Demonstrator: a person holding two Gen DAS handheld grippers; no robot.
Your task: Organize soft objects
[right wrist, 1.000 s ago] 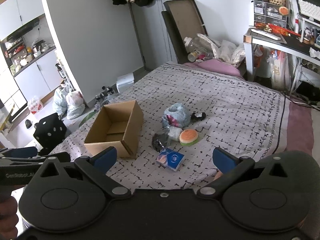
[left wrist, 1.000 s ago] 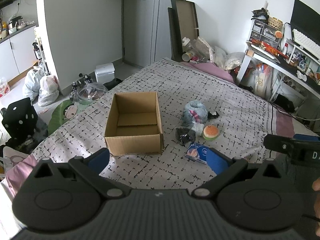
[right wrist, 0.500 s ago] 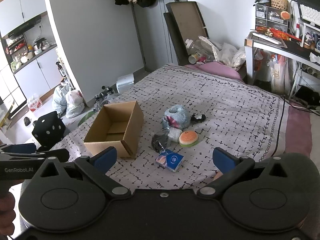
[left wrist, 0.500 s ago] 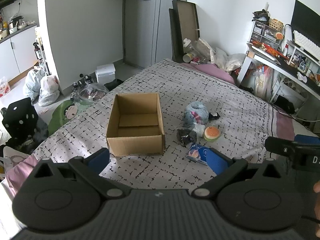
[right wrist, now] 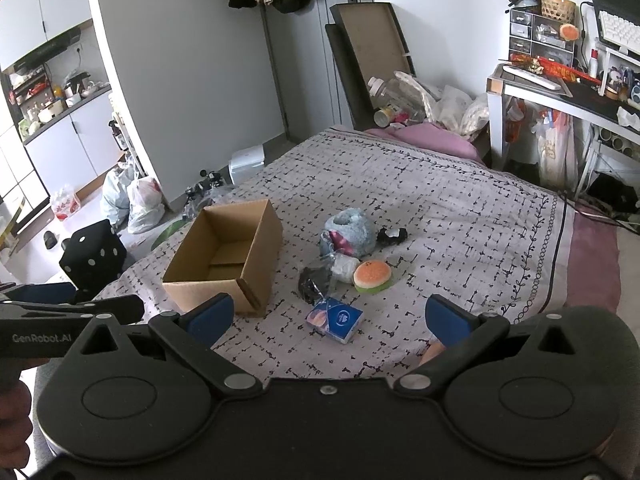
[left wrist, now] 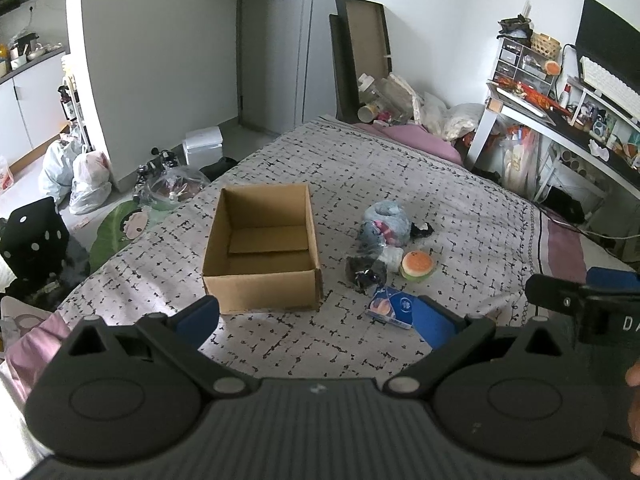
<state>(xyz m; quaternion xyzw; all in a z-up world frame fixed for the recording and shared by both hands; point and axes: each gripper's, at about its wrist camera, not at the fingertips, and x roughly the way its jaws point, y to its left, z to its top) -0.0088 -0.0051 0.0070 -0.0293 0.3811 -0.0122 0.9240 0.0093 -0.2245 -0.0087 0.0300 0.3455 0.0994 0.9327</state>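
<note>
Soft toys [right wrist: 348, 232] lay clustered on the bed [right wrist: 460, 208], ahead of the right gripper [right wrist: 328, 314], the tissue pack [right wrist: 335, 319] nearest, pointing ahead-right. The box [left wrist: 262, 248], empty, sat ahead of the left gripper [left wrist: 316, 314], long axis running away. Both grippers were wide open, holding nothing. Nothing was picked yet; reaching for the pack seemed next.

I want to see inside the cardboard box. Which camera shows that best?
The left wrist view: the cardboard box faces it squarely, showing the whole bottom, with nothing in it. The right wrist view sees the box at an angle, so the near wall hides part of the floor.
</note>
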